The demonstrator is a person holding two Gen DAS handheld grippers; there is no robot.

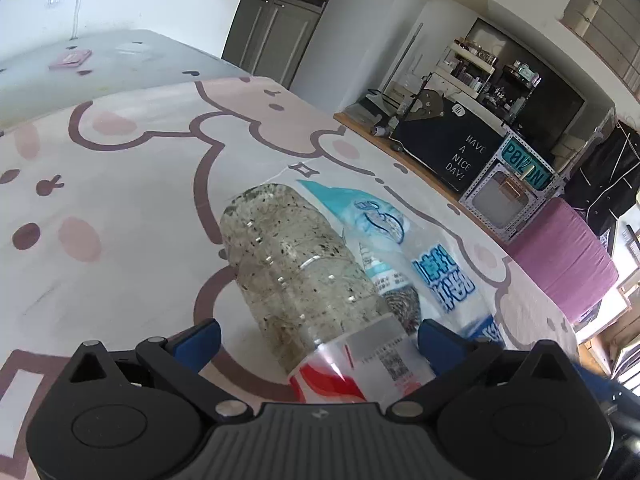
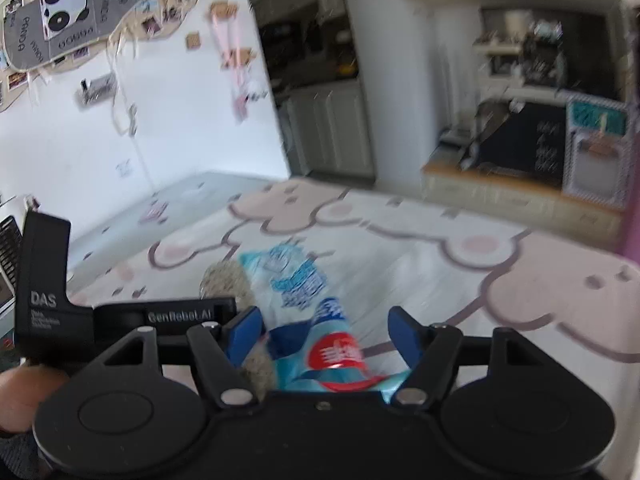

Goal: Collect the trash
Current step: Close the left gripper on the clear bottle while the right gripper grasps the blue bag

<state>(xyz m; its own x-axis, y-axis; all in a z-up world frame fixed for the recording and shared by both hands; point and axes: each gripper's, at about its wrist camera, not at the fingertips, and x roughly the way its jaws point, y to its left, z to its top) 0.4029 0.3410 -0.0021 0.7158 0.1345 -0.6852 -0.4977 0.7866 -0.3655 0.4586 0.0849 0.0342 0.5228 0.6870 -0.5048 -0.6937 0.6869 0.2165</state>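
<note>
A clear plastic bottle (image 1: 304, 272), its inside flecked grey and black, wears a red-and-white label near the neck. Beside it lies a pale blue and white wrapper (image 2: 316, 332) printed with dark blue characters and a red round badge. Both sit over a white play mat (image 1: 120, 208) drawn with pink bears outlined in brown. The tongs (image 1: 319, 340) are black with blue pads (image 1: 202, 338).

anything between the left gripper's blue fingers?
Yes: the dirty clear plastic bottle lies between the left gripper fingers, its red-labelled end nearest, in the left wrist view.
</note>
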